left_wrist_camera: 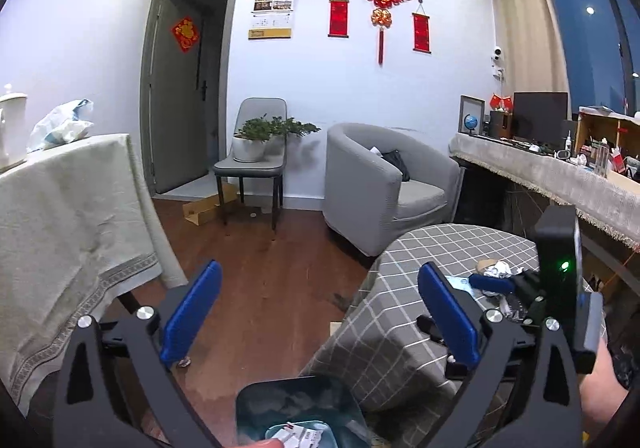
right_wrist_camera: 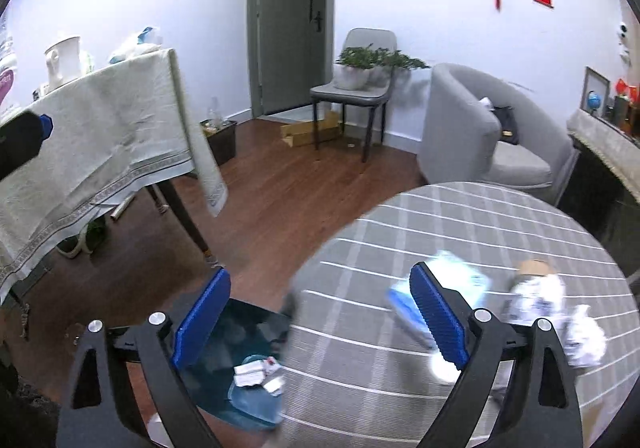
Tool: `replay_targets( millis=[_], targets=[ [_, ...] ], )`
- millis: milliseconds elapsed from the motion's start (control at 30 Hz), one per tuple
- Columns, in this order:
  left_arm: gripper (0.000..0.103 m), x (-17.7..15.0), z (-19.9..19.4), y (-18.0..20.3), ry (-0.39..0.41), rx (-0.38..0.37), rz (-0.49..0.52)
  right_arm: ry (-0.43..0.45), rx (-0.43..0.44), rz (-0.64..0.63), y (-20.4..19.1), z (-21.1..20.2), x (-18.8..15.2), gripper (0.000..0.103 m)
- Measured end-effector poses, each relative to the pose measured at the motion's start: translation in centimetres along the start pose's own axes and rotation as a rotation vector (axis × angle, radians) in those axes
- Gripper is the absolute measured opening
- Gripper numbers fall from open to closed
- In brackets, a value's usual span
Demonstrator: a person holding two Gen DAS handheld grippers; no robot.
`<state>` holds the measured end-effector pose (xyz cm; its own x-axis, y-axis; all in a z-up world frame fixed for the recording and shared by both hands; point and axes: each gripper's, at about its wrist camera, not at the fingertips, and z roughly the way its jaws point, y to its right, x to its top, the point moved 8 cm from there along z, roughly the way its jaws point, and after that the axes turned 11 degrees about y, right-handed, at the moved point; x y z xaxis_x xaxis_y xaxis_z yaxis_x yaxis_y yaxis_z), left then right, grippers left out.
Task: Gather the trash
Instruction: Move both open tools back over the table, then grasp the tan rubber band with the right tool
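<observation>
Both the left gripper [left_wrist_camera: 320,322] and right gripper [right_wrist_camera: 322,322] gape wide and empty, the bin [right_wrist_camera: 244,368] below them for dropping, crumpled trash [right_wrist_camera: 560,312] ahead on the surface [right_wrist_camera: 460,216].

The trash bin [left_wrist_camera: 296,404] is cut off below; blurred wrappers [right_wrist_camera: 560,312] on the table, perhaps crumpled paper.

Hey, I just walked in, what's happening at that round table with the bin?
A person is clearing trash off the round checked table with a claw in each hand. Both the left claw and the right claw are open and empty. Some paper scraps already lie in the dark bin beside the table. A blue and white packet and crumpled wrappers are still on the tabletop.
</observation>
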<state>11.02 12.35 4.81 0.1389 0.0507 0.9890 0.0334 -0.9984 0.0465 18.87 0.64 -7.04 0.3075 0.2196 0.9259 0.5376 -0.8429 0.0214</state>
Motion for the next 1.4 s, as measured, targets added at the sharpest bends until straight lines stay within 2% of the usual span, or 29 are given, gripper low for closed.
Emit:
replay_targets(
  millis=[133,533,767,933,1067,1167,1400],
  targets=[
    [0.100,-0.8,1.3,2.7,-0.032,-0.065,-0.021,0.008,-0.064,0.035,3.8,-1.7,-0.3,0.096],
    [0.100,-4.3,4.2,9.1,-0.113,-0.099,-0.001,-0.025,-0.257,0.100,13.3,-6.4,-3.5,0.097],
    [0.100,-5.7,5.1,12.5,-0.137,-0.163,0.000,-0.057,-0.359,0.191,17.9,-9.3,-5.8,0.097],
    [0.100,-6.6,5.8,14.7,-0.150,-0.190,0.031,-0.085,-0.400,0.214,19.4,-10.6,-7.7,0.097],
    [0.100,-7.0,6.3,16.5,-0.164,-0.213,0.047,-0.111,-0.368,0.232,19.3,-11.2,-8.9,0.096],
    [0.100,-7.9,6.7,17.7,-0.190,-0.219,0.077,-0.130,-0.373,0.216,19.1,-11.4,-9.5,0.093],
    [0.100,-9.1,7.5,19.5,-0.238,-0.272,0.046,-0.184,-0.375,0.214,20.1,-11.7,-11.5,0.065]
  ],
)
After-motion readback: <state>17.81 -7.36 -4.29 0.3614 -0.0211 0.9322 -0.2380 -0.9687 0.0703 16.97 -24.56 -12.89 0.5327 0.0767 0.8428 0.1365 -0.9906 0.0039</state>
